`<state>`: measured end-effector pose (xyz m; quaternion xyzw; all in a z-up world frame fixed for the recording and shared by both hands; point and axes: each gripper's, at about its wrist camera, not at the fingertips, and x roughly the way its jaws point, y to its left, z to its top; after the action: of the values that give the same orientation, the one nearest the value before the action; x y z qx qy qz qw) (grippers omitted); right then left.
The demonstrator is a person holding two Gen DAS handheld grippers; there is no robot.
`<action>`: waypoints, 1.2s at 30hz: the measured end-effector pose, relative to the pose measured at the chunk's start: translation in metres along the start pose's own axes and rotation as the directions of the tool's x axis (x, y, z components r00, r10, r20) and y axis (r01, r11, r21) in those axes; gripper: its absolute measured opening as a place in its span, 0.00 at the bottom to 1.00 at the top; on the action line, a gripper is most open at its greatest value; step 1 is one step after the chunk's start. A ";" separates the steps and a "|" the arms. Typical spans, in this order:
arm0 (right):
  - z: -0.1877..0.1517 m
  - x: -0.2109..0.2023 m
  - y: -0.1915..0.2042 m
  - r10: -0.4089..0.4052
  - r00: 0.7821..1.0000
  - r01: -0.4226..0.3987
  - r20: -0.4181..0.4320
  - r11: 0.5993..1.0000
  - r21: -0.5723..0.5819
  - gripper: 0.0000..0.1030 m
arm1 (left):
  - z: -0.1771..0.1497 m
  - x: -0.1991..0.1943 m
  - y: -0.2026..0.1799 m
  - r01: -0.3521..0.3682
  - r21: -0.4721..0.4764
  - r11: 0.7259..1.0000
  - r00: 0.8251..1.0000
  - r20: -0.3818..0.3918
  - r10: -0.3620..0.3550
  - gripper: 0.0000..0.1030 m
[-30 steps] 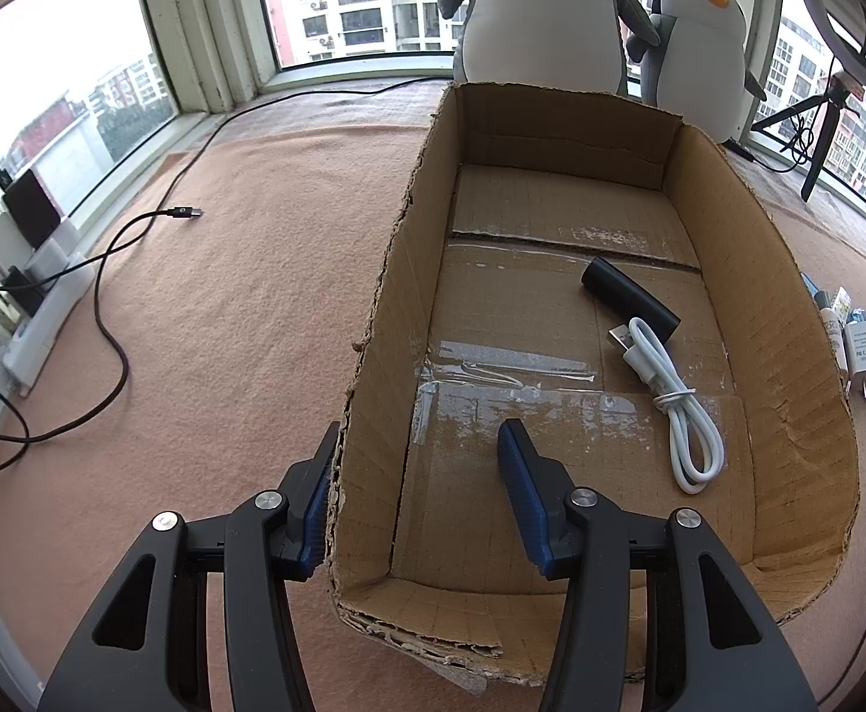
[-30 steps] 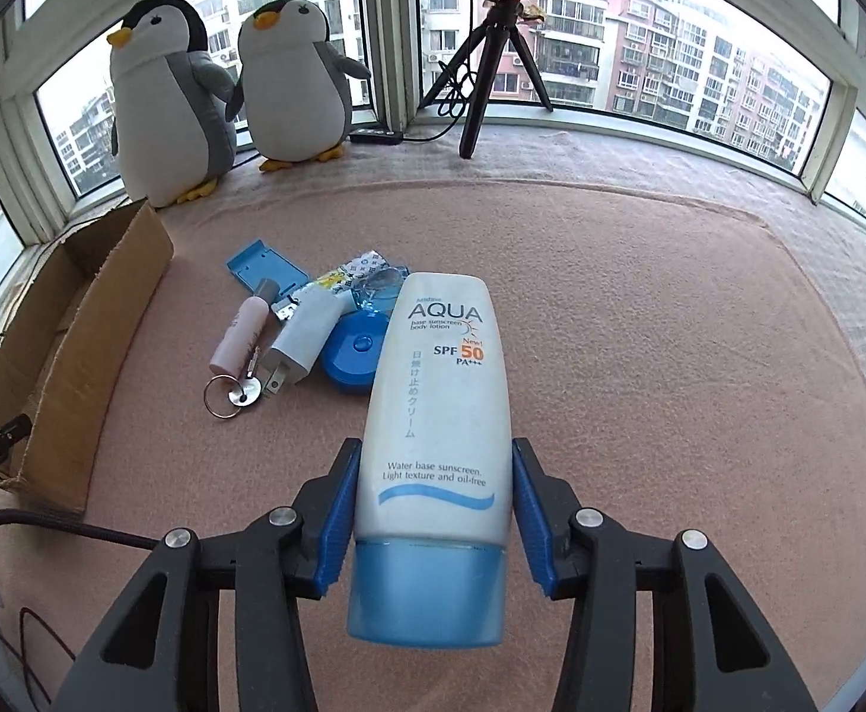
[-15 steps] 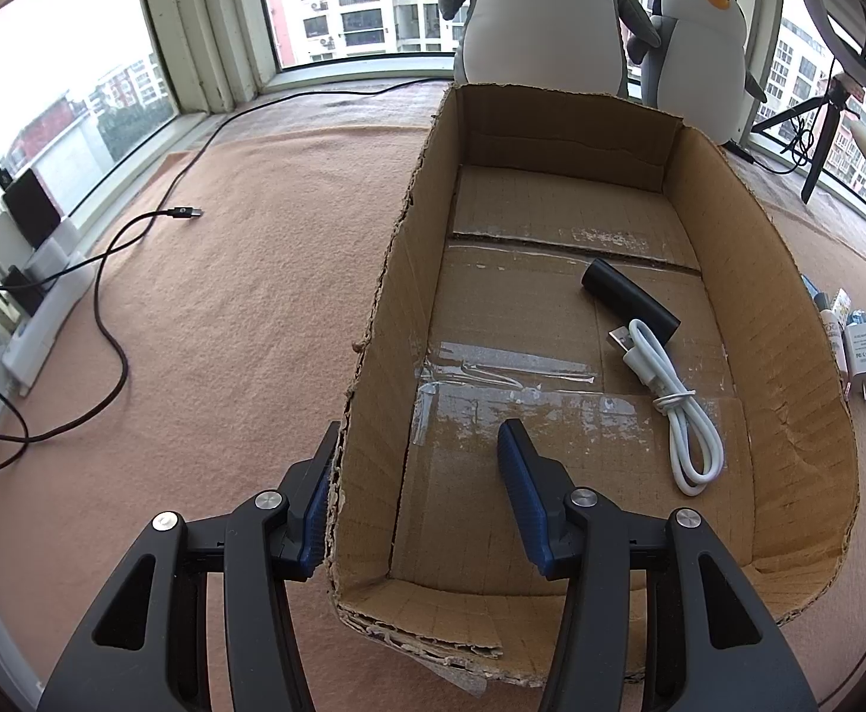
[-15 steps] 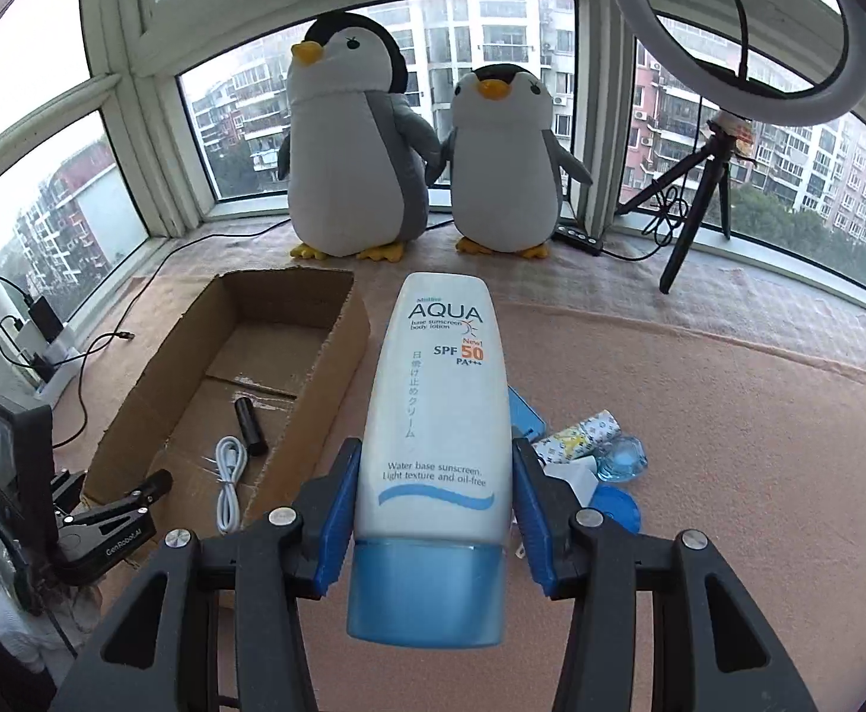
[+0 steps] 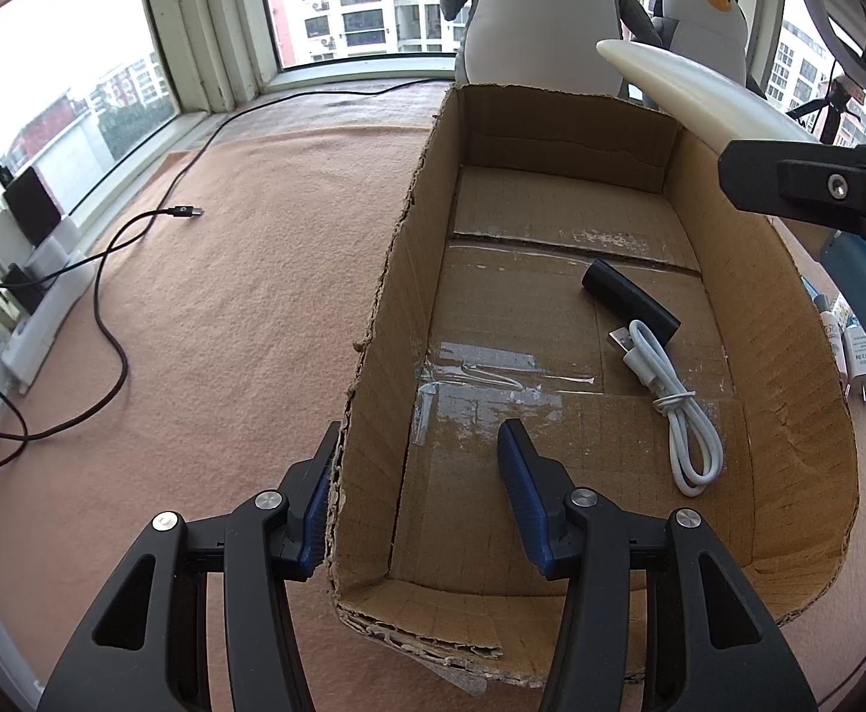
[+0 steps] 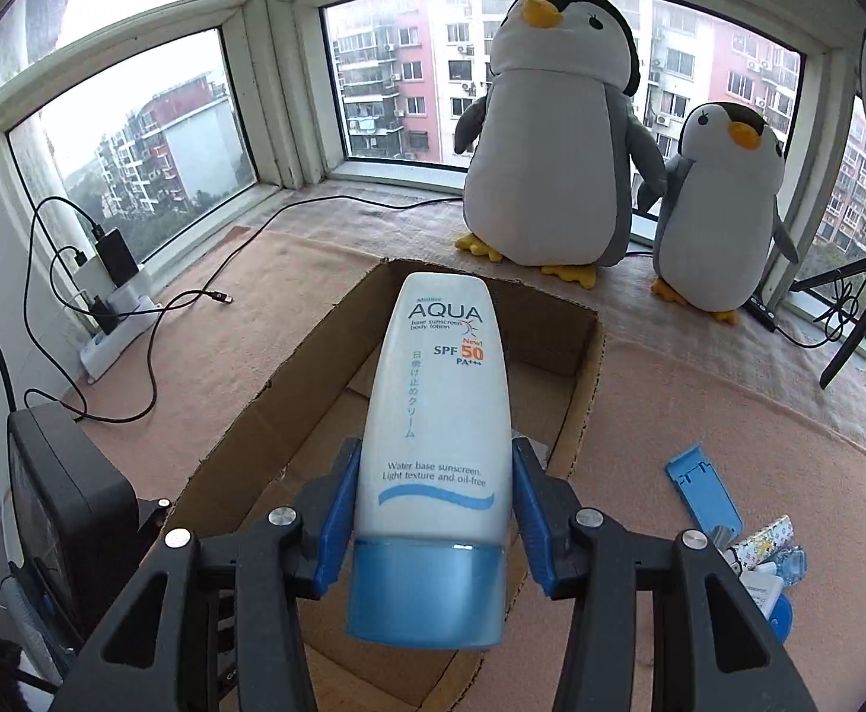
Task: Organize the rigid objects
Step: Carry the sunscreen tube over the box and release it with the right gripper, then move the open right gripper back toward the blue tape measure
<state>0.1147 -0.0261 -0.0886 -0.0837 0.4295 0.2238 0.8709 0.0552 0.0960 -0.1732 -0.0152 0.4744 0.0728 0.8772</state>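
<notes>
Right claw (image 6: 433, 510) clamped on sunscreen (image 6: 439, 403), above box (image 5: 789, 308); left claw (image 5: 415, 504) grips box wall. Cable (image 5: 676, 409), black tube (image 5: 629, 299) boxed; items at lower right (image 6: 753, 540) remain.

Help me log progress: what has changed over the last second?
The right tool, shut on the sunscreen tube, swung from the clutter on the carpet to above the box, and now shows at the right of the left view. Nothing was taken or released. The left tool kept its grip on the box wall; the black cylinder and white cable lie unmoved.
</notes>
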 end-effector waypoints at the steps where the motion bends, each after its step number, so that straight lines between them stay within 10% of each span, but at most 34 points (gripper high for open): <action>1: 0.000 0.003 0.001 0.005 1.000 -0.005 -0.005 1.000 0.003 0.43 | 0.000 0.000 0.000 0.000 0.000 1.000 1.000 0.000 0.000 0.49; 14: 0.003 0.014 0.002 0.037 0.999 -0.037 -0.029 0.999 0.018 0.43 | 0.000 0.000 0.001 0.000 0.001 1.000 1.000 0.000 0.000 0.49; 20: 0.005 0.006 0.005 0.009 1.000 -0.009 -0.006 1.000 -0.010 0.68 | 0.001 0.000 0.001 -0.002 0.001 1.000 1.000 0.001 0.002 0.49; 36: -0.007 -0.020 -0.049 -0.024 1.000 0.023 0.009 0.996 0.088 0.69 | 0.000 0.000 0.001 -0.007 0.009 1.000 1.000 0.001 0.007 0.49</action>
<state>0.1214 -0.0779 -0.0791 -0.0495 0.4332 0.1947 0.8786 0.0551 0.0974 -0.1734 -0.0096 0.4743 0.0740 0.8772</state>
